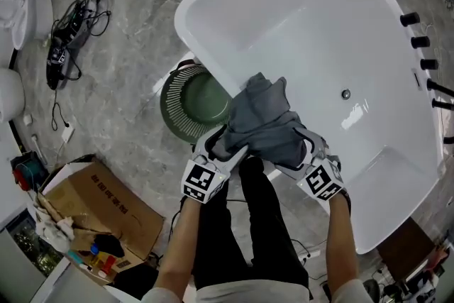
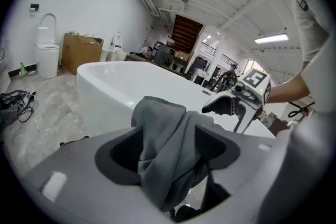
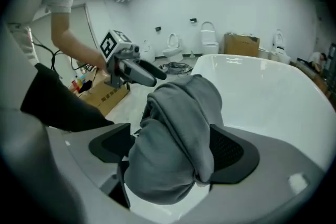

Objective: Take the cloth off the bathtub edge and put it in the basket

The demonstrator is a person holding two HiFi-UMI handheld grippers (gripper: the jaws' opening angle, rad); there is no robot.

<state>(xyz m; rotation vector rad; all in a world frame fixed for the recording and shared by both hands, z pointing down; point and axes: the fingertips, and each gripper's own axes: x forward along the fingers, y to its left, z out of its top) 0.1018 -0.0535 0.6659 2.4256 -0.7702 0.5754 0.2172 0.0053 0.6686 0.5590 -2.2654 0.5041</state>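
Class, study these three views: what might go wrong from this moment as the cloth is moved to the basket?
1. The left gripper and right gripper both have open jaws around the bunched cloth. Lifting before they close could let it slide into the bathtub.
2. The basket sits partly under the bathtub's rim, so a released cloth might catch on that rim or miss the opening.

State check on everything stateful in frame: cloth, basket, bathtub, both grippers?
cloth: bunched, draped over the bathtub edge, not in the basket.
bathtub: no water visible.
basket: beside the bathtub, looks empty.
left gripper: open, cloth between its jaws.
right gripper: open, cloth between its jaws.
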